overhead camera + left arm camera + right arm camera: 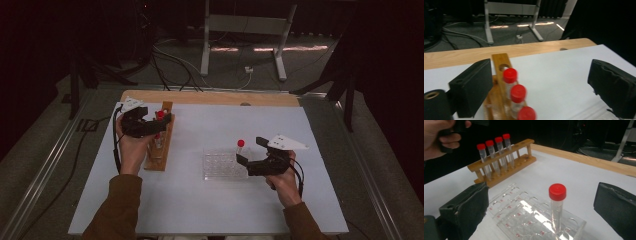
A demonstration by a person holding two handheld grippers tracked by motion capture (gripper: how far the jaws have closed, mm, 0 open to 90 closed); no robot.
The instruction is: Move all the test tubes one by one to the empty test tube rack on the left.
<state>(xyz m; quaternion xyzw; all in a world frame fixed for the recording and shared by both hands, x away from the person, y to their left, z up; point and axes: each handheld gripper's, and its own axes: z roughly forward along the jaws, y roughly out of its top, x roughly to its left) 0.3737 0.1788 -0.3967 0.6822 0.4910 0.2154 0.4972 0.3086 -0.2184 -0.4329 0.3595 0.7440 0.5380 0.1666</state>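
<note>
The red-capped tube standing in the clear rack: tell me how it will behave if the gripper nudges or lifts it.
The red-capped tube is tall and slim and stands alone, so a sideways nudge would probably tilt it. It looks clear and empty, so likely light. Its smooth wall may slip in the pads; the clear rack looks thin and might slide too.

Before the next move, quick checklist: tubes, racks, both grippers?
1. Left gripper jaws open, nothing between the pads: ok.
2. Four red-capped tubes upright in the wooden rack: ok.
3. Far end hole of the wooden rack free: ok.
4. Single tube upright in the clear rack: ok.
5. Right gripper jaws open either side of the single tube, pads not touching it: ok.
6. Single tube seated fully in its hole: cannot tell.
</note>
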